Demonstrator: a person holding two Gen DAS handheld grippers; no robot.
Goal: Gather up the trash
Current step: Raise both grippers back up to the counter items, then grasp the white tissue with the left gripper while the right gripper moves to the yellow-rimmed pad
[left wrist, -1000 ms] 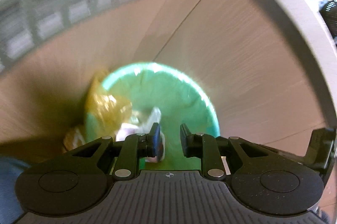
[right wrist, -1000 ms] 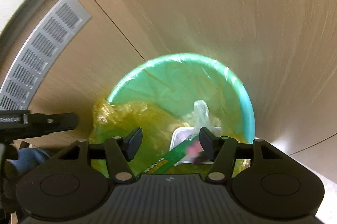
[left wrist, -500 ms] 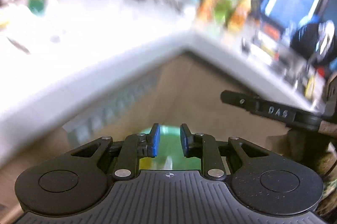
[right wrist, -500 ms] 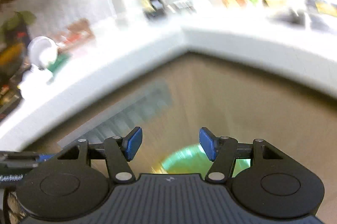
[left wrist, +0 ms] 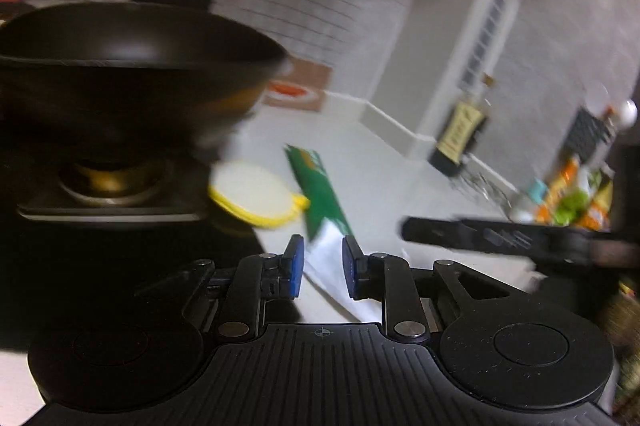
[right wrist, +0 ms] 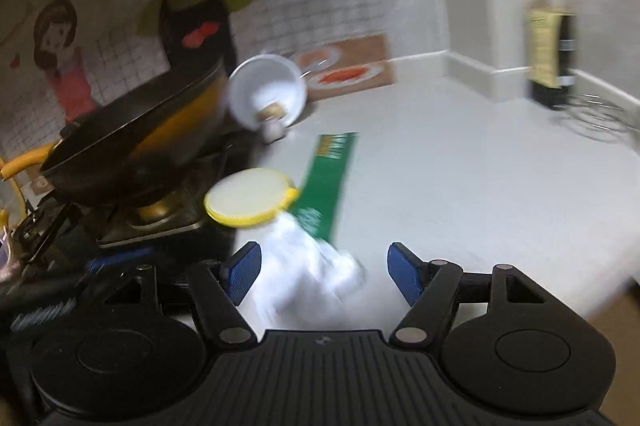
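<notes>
Both views used to look down into a green bin on the floor; now they look across a white counter.

Left wrist view: the left gripper (left wrist: 320, 268) sits low in the middle, its blue pads a little apart with nothing pinched between them. Past it on the counter (left wrist: 380, 185) lies a long green wrapper (left wrist: 316, 193). A yellow lid (left wrist: 254, 199) lies just left of the wrapper. A big black wok (left wrist: 128, 65) fills the upper left. The other tool's black finger pokes in from the right.

Right wrist view: the right gripper (right wrist: 323, 276) is at the bottom middle and its jaws are opening wide, holding nothing. A blurry white crumpled paper (right wrist: 312, 274) lies on the counter (right wrist: 460, 185) behind the gap. The green wrapper (right wrist: 330, 177) runs up from it, and the yellow lid (right wrist: 248, 201) is just left. A tipped white bowl (right wrist: 266, 91) leans by the wok (right wrist: 132, 137). A dark bottle (right wrist: 550, 53) stands at the upper right.
</notes>
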